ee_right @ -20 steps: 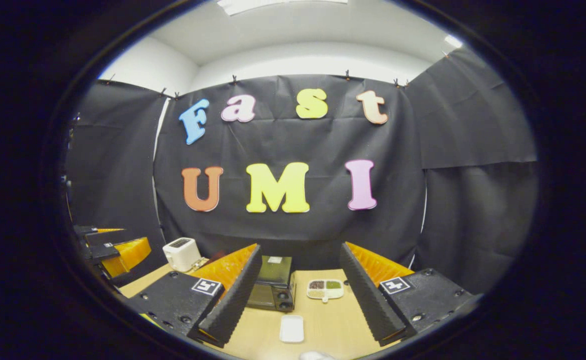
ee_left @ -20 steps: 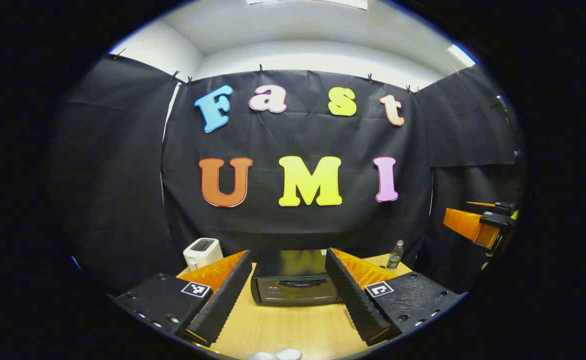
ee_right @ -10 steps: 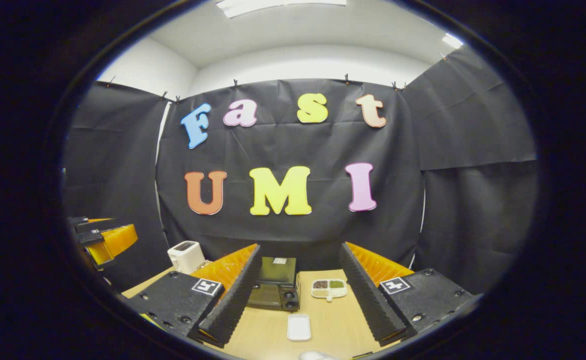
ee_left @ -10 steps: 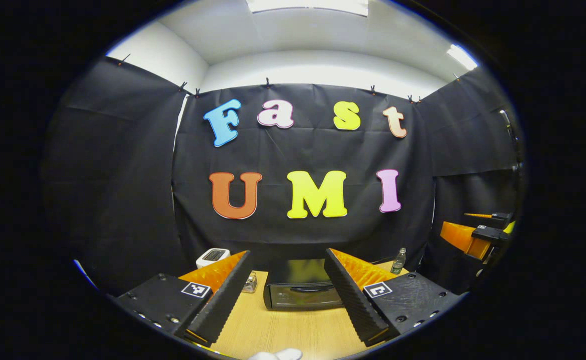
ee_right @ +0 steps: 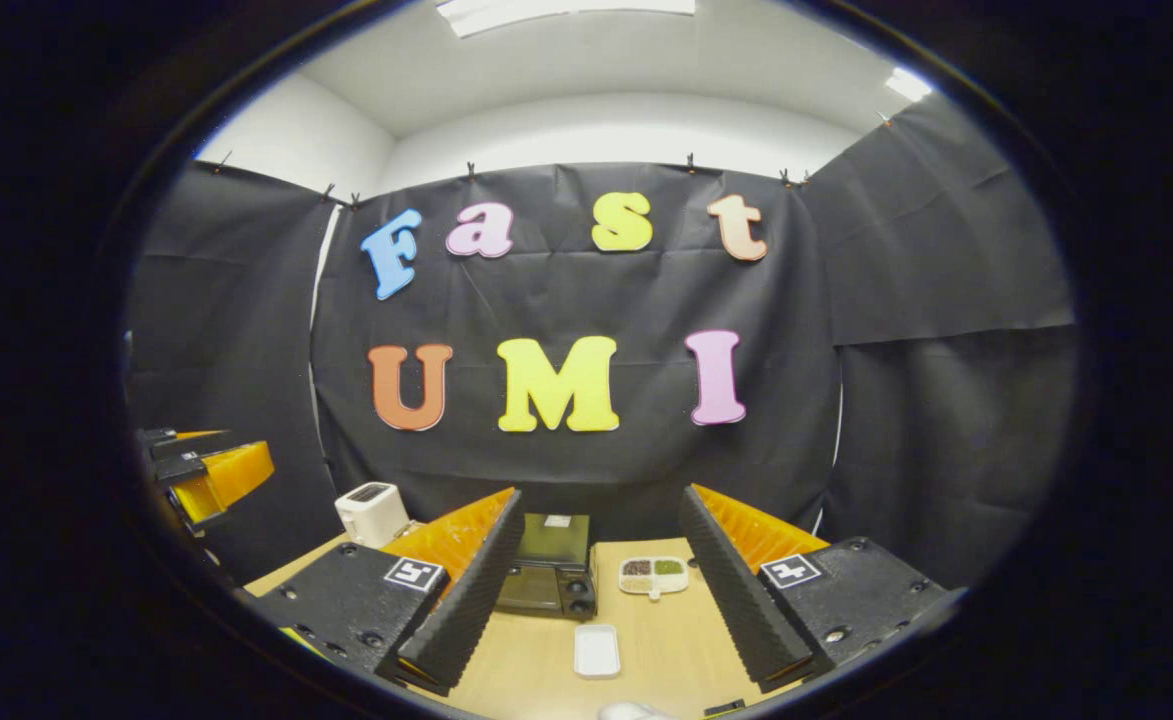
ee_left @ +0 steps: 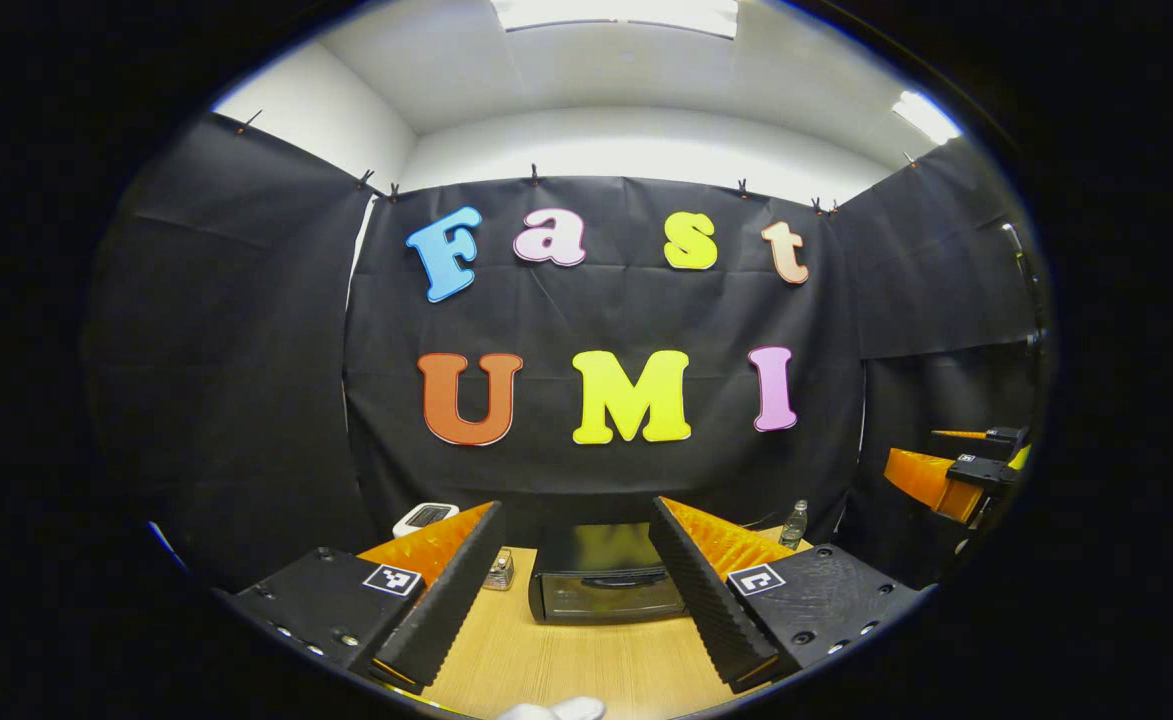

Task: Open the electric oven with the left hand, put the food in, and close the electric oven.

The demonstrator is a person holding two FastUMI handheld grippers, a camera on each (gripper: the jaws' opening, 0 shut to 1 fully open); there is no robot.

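Observation:
The black electric oven [ee_left: 601, 585] stands on the wooden table [ee_left: 566, 665] straight ahead of my left gripper [ee_left: 574, 508], its door shut and its handle [ee_left: 611, 578] across the top of the door. My left gripper is open, well short of the oven, with nothing between its fingers. In the right gripper view the oven [ee_right: 551, 575] sits at an angle. A divided dish of food [ee_right: 652, 575] lies just right of it, and a small white tray [ee_right: 596, 650] lies nearer to me. My right gripper [ee_right: 600, 495] is open above the table and holds nothing.
A white toaster [ee_left: 426, 516] stands at the back left, with a small jar [ee_left: 498, 570] beside the oven. A bottle [ee_left: 794, 523] stands at the back right. The right gripper [ee_left: 956, 470] hangs at the far right, and the left gripper [ee_right: 211, 470] shows at the far left.
The left gripper view has tilted up a little, so the oven and toaster sit lower and slightly further right. The right gripper view has barely shifted. Both grippers stay open.

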